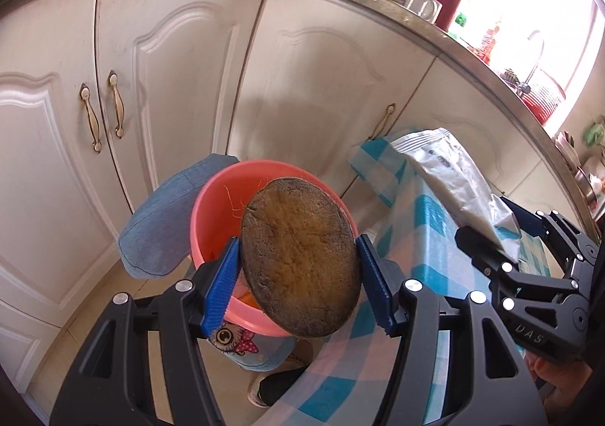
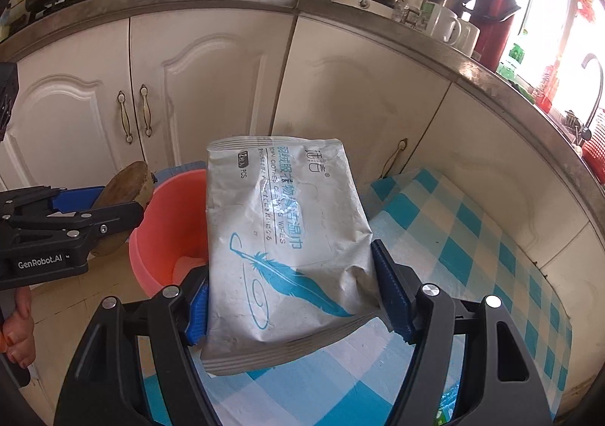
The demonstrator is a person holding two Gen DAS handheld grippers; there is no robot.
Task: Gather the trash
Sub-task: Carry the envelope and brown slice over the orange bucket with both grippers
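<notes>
Left gripper [image 1: 298, 267]: its two blue pads [image 1: 223, 286] squeeze a flat, round, brown slice with a dark rough edge [image 1: 298, 255]. It looks like a cut piece of old food, but I cannot tell what kind.

Right gripper [image 2: 291, 297]: its pads pinch the low part of a crinkly grey wet-wipe pack with a blue feather on it [image 2: 283, 237]. Most of the pack sticks up past the pads.

Where the trash goes: a round pink plastic bucket [image 1: 211, 206] stands on the floor by the white cupboard doors [image 1: 159, 66]. It sits beside the table with the blue and white checked cloth [image 2: 472, 255].

Where the slice is: up in the air, in front of the bucket's mouth.

Where the pack is: in the air above the table edge, just right of the bucket.

Worry one: the slice is held only by its thin edges. If it tips or slides, it may land on the floor, not in the bucket.

Worry two: the pack is soft and bendy. It could flop or slip out, because only its bottom end is pinched.

Worry three: both grippers are near each other and want the same bucket. They could bump if both go in together.

Worry four: letting go too soon. The pack is not over the bucket yet, so it would drop on the cloth or the floor.
</notes>
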